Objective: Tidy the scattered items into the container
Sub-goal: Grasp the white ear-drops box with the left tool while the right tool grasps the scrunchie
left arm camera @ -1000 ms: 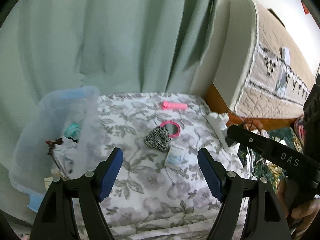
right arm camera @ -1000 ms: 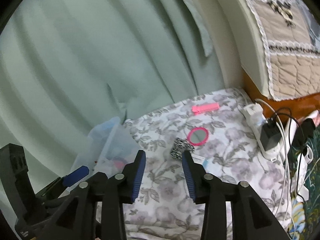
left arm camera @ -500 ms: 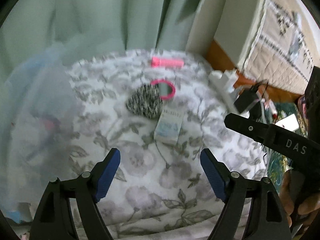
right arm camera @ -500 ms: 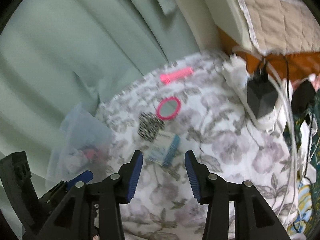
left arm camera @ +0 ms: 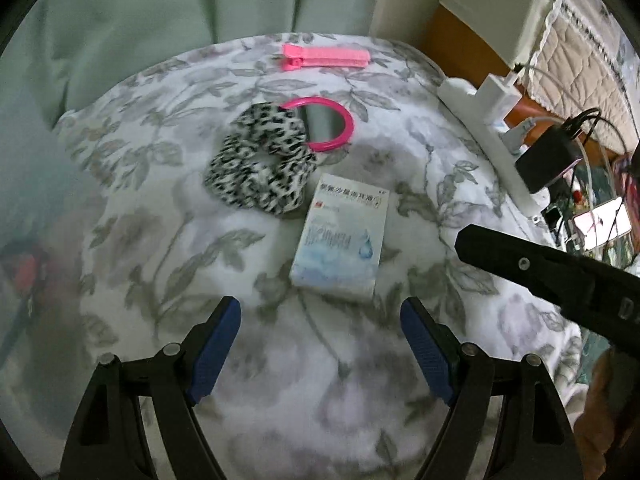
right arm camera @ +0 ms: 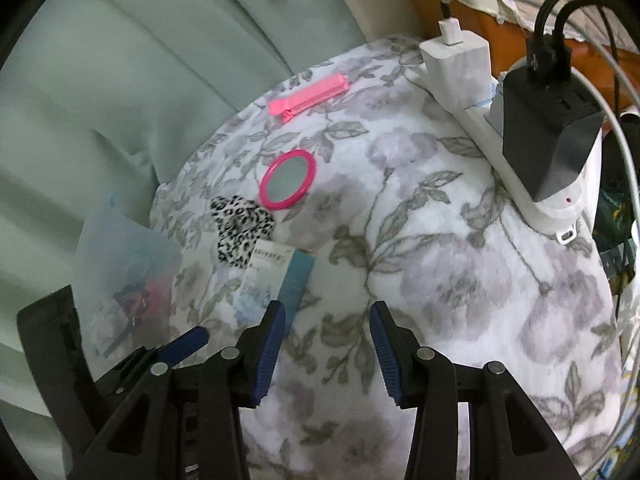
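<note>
On the floral blanket lie a small blue-and-white box (left arm camera: 342, 240) (right arm camera: 266, 276), a leopard-print scrunchie (left arm camera: 262, 160) (right arm camera: 240, 228), a round pink mirror (left arm camera: 328, 122) (right arm camera: 289, 185) and a pink hair clip (left arm camera: 326, 57) (right arm camera: 308, 96). My left gripper (left arm camera: 320, 320) is open, just short of the box, which lines up between its fingers. My right gripper (right arm camera: 328, 324) is open over bare blanket, right of the box. The clear plastic container (right arm camera: 128, 268) stands at the left, with several items blurred inside it.
A white power strip (left arm camera: 492, 136) (right arm camera: 520, 184) with a white charger (right arm camera: 456, 68), a black adapter (right arm camera: 548, 136) and cables runs along the blanket's right edge. A green curtain (left arm camera: 160, 20) hangs behind. A phone (left arm camera: 600, 224) lies at the far right.
Both grippers have come down and forward toward the blanket; the box and scrunchie look much larger. The container has slid to the left edge of the left wrist view. Both stay open.
</note>
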{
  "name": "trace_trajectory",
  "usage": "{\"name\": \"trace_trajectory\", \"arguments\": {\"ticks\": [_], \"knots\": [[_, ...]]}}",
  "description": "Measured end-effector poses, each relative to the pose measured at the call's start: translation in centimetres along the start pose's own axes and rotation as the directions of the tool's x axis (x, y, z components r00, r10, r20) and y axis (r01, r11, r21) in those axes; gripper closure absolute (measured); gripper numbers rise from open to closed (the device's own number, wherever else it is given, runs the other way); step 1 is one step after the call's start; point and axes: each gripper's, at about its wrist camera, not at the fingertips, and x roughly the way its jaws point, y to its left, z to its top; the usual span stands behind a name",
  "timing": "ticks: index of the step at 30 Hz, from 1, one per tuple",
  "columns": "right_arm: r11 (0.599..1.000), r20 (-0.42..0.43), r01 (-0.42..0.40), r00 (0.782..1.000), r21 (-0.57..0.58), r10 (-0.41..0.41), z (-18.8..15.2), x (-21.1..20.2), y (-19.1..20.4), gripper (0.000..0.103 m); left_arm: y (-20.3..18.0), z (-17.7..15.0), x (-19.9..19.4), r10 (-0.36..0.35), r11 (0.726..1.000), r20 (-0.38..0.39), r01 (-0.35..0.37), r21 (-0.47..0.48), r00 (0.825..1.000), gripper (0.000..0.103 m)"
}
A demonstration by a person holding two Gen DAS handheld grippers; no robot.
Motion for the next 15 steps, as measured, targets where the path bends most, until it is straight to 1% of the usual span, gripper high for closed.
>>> {"name": "trace_trajectory", "arguments": {"ticks": [2,5,9,11,15], "knots": [[1.000,-0.007,0.002,1.000,0.008,-0.002,0.3,0.5,-0.3,0.056,-0.3,0.6,0.9,-0.003,1.000,-0.004,0.003,0.010,1.000,0.020],[1.000,-0.018,0.006,1.000,0.020,-0.006,0.8,1.4,-0.7,0.056,-0.5,1.2,2.0,0.011,1.000,-0.004,-0.011,0.023,1.000,0.020],[0.999,-0.037,0.016,0.999,0.029,-0.015,1.3,2.5,-1.1,0.056,-0.2,1.7,2.6,0.020,1.000,0.006,-0.020,0.017,1.000,0.020],[0.999,-0.044,0.015,0.999,0.030,-0.013,1.5,2.9,-1.2,0.056,0.1,1.8,2.7,0.021,1.000,0.013,-0.021,0.011,1.000,0.025],[1.000,-0.052,0.016,0.999,0.012,-0.015,1.8,3.5,-0.9,0.056,0.7,1.9,2.7,0.019,1.000,0.022,-0.019,-0.013,1.000,0.043]]}}
